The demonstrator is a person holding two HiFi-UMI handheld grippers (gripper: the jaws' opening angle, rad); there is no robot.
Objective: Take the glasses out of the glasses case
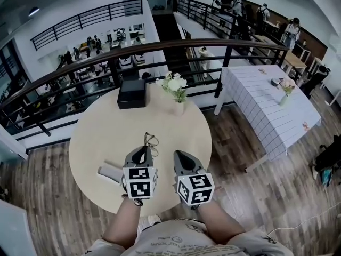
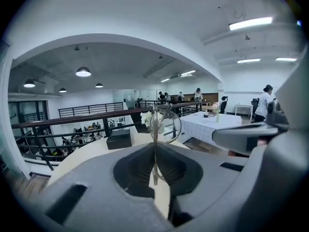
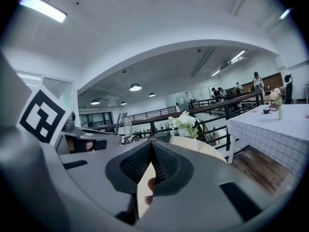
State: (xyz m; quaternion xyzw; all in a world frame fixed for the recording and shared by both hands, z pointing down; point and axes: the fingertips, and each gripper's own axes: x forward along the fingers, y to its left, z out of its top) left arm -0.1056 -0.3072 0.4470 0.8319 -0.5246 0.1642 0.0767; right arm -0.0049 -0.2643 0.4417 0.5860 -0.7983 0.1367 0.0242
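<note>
Thin wire-framed glasses stick up from the tips of my left gripper, which is shut on one temple. In the left gripper view the glasses rise out of the closed jaws of the left gripper, lenses above the round table. The grey glasses case lies on the table just left of that gripper, partly hidden behind its marker cube. My right gripper hovers beside the left one, shut with nothing in it; the right gripper shows its pads pressed together.
The round beige table carries a black box at the back and a vase of white flowers behind the grippers. A dark railing runs just beyond the table. A checked-cloth table stands to the right.
</note>
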